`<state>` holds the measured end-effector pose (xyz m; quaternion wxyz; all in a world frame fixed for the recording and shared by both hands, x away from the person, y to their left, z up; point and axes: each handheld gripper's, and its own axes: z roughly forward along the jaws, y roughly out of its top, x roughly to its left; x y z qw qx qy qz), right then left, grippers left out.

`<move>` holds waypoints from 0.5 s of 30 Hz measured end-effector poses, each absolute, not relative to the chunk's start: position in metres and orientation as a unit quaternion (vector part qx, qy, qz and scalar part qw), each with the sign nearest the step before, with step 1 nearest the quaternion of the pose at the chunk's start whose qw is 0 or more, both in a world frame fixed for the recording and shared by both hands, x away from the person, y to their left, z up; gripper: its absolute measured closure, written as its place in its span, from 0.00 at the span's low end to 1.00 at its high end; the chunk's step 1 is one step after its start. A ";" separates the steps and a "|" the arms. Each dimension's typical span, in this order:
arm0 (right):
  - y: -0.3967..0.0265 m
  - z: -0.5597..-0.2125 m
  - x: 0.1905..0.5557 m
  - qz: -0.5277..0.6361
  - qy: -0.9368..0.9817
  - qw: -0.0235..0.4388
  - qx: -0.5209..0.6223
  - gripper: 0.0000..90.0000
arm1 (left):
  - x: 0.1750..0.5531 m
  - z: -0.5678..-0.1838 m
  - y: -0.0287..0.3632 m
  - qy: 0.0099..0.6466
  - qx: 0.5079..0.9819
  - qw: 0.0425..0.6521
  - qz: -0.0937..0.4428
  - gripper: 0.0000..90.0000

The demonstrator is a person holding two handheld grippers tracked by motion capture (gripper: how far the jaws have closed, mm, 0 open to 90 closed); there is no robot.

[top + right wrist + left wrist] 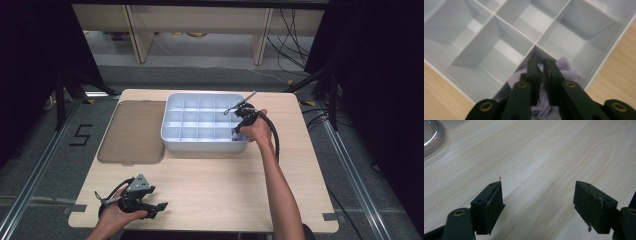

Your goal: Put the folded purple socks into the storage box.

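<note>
A white tray [200, 146] split into several compartments stands at the back middle of the table. A lilac cloth [567, 68] lies bunched in its near right corner compartment [236, 136]. My right gripper [541, 65] reaches down into that compartment [238, 131], its jaws a narrow slit apart with a fold of the cloth pinched between the tips. My left gripper [157, 210] rests near the table's front left edge. In the left gripper view it [537, 202] stands wide open over bare wood, with nothing between the jaws.
A translucent brownish lid [132, 132] lies flat left of the tray, its rim at the corner of the left gripper view [431, 135]. The tray's other compartments [486, 47] look bare. Cables and shelf legs lie on the floor beyond the table.
</note>
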<state>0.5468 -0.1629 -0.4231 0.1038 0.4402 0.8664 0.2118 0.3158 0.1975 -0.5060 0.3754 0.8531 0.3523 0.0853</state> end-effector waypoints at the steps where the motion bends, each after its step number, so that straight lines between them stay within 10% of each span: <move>1: -0.163 -0.419 0.545 0.219 0.863 0.105 0.443 0.90 | 0.316 -0.505 0.198 0.349 0.856 0.372 0.084 0.26; 15: -0.171 -0.397 0.531 0.274 0.852 0.122 0.429 0.83 | 0.317 -0.505 0.199 0.351 0.853 0.376 0.088 0.26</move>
